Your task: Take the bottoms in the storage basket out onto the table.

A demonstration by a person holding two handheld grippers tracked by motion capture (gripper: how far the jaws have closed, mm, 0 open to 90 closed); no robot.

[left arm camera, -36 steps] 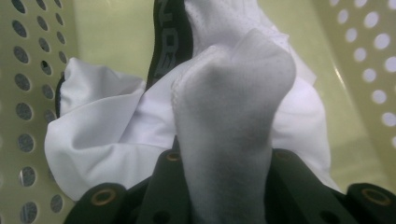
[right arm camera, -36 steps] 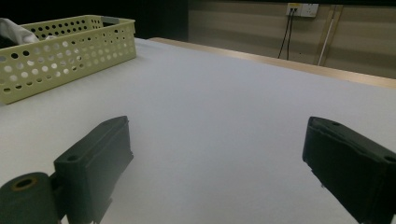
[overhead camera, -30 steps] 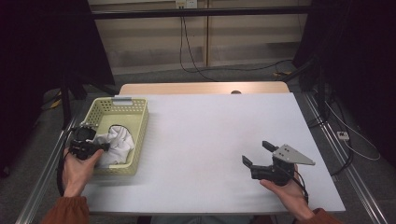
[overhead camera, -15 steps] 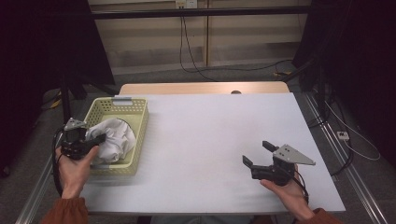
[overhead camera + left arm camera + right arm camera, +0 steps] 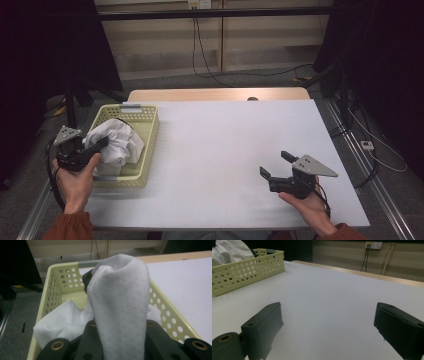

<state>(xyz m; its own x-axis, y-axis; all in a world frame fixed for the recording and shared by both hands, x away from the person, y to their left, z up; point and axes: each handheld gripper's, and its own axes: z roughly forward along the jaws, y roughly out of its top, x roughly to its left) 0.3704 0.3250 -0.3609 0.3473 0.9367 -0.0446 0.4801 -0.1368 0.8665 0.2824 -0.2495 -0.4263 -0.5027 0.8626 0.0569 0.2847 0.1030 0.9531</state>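
A white cloth [image 5: 116, 141] bulges up out of the pale yellow perforated basket [image 5: 145, 160] at the table's left side. My left gripper [image 5: 95, 150] is shut on a fold of this cloth; in the left gripper view the knitted white cloth [image 5: 120, 312] rises between the black jaws and hides their tips, with the basket [image 5: 56, 285] behind it. My right gripper [image 5: 275, 165] rests low over the table near the front right, open, with nothing between its fingers. In the right gripper view its jaws stand wide apart over the white table [image 5: 332, 305].
The basket [image 5: 242, 270] with the cloth [image 5: 229, 251] stands far off to the left in the right gripper view. A wooden strip [image 5: 215, 95] runs along the table's far edge. Cables and dark stands lie on the floor beyond the table.
My left gripper has lifted the white cloth higher out of the basket and drawn slightly to the left. The right gripper has stayed where it was.
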